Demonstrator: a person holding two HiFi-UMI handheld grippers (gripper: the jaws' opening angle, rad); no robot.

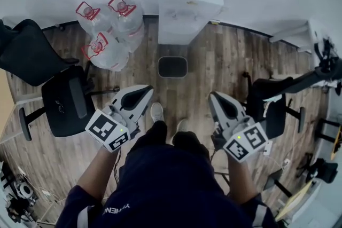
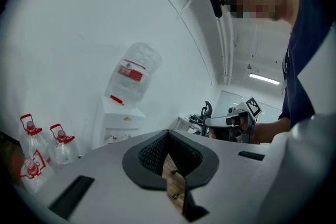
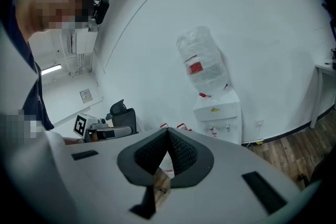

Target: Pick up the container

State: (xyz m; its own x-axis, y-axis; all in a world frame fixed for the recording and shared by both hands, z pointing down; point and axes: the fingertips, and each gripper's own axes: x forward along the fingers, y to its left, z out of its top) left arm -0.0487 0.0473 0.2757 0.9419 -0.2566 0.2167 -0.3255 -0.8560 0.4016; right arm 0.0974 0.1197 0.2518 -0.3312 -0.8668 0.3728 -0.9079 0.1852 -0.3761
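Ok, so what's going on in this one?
A person stands on a wooden floor holding the left gripper and the right gripper out in front, aimed toward a white water dispenser. Both grippers are shut and empty. Three water jugs sit on the floor to the dispenser's left, and a small dark bin sits in front of it. Neither gripper is touching any of them, so nothing has been picked up.
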